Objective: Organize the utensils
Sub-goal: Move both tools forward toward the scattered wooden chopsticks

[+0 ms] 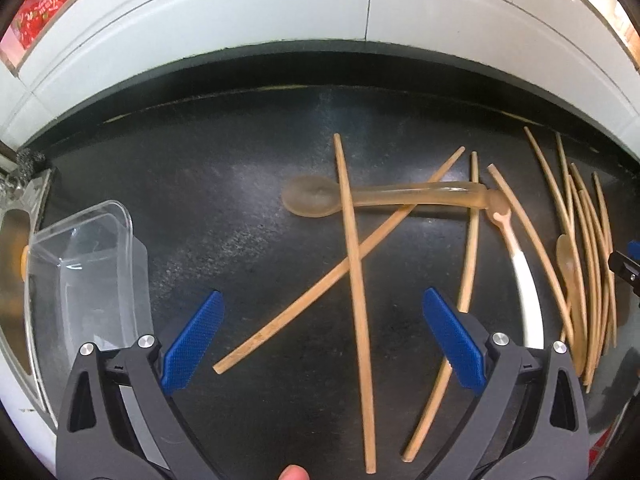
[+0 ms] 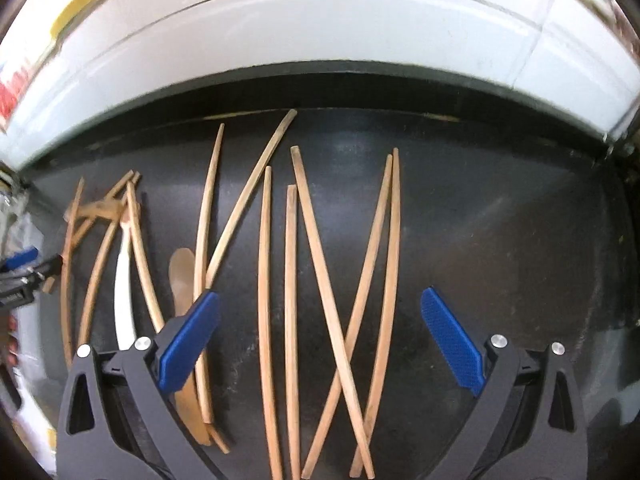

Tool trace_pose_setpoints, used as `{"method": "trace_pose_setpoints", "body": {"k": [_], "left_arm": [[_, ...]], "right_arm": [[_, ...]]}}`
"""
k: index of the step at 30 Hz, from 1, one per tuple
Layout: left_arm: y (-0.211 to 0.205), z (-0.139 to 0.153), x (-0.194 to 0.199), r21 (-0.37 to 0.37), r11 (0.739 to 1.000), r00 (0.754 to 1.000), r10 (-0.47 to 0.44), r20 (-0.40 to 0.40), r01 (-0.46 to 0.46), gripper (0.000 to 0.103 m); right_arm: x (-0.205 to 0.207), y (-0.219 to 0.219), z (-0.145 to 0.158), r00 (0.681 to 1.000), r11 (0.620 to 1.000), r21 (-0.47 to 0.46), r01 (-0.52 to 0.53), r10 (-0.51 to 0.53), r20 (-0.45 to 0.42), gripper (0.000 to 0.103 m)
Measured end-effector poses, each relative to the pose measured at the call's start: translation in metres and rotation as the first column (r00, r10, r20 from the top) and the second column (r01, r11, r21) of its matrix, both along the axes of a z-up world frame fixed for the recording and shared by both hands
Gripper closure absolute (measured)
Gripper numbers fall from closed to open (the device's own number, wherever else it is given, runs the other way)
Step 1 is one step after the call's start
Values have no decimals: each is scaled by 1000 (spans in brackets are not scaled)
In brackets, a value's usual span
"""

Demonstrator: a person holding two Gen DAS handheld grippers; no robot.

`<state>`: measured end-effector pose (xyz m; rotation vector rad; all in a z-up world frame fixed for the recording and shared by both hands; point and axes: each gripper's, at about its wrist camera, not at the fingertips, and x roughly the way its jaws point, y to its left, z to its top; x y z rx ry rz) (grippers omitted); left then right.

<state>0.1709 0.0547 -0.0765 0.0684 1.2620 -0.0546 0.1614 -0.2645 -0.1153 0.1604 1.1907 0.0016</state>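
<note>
White wall tiles back a dark speckled tabletop in the left wrist view, where the left tongs are spread wide and hold nothing, hovering over two crossed chopsticks. A translucent spoon lies beyond them toward the tabletop's far edge, a white-handled spoon sits to the right, and a clear plastic container stands at the left edge beside a sink rim. From the right wrist view, the right tongs are likewise spread and empty above a loose scatter of chopsticks lying mid-tabletop, several crossing one another, with a wooden spoon just left of them.
</note>
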Motion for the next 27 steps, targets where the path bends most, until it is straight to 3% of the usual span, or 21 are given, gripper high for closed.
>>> {"method": "trace_pose_setpoints", "body": {"k": [3,7,10,13,22,27], "left_arm": [[0,4,-4,-68,998,1000,-3,5,3,6],[-1,2,-14,-93,995,1000,28,-12,-29,6],[-4,-2,-24,-91,994,998,52,-18,-53,6],[-9,-8,-29,-83,994,997,66,-34,-68,6],[-21,-21,-31,-52,995,994,83,-66,-86,6],[-30,-42,-21,-35,995,990,89,-112,-94,6]], "right_arm": [[-7,-21,-4,999,998,43,52,-52,-17,5],[-15,-33,-13,994,995,-15,95,-96,-56,5],[-22,-34,-13,994,993,-66,102,-105,-39,5],[-27,-28,-12,996,990,-111,82,-85,-22,5],[-24,10,-3,997,997,-59,-52,56,61,5],[-7,11,-12,994,995,-22,-93,94,48,5]]}}
